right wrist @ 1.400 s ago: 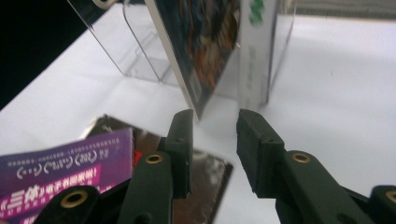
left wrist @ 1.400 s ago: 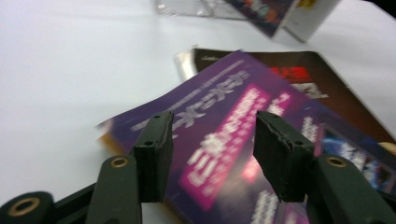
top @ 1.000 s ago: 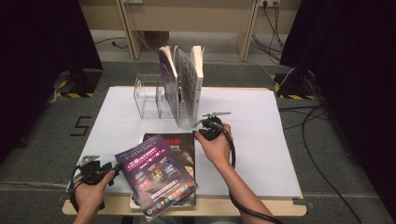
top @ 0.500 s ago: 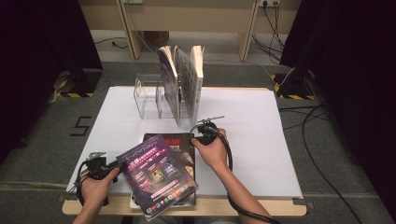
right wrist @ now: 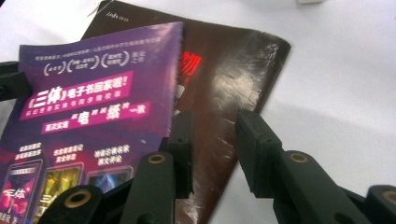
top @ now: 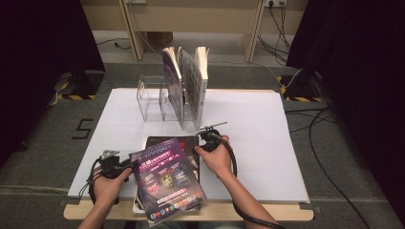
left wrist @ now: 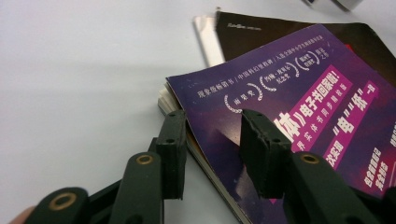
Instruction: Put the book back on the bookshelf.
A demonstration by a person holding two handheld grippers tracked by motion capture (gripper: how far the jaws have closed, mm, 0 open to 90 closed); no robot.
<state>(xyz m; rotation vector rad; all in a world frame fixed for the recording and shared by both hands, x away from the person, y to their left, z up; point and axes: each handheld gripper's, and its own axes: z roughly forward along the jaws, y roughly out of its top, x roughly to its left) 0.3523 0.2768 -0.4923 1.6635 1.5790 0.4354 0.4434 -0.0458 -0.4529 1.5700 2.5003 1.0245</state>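
Grippers converge from both sides on a purple-covered magazine [top: 167,179] lying askew atop a dark glossy book [right wrist: 224,88] at the near edge of the white table [top: 267,143], with a clear acrylic file rack [top: 155,100] and its upright books [top: 188,83] standing behind. The left gripper [left wrist: 212,149], held low and nearly level, has just been closing its jaws astride the magazine's left edge, though the pads do not yet press; the step likely calls for a square bite on that one cover alone. The right gripper [right wrist: 215,154] hovers with jaws apart over the book's right corner, grasping nothing.
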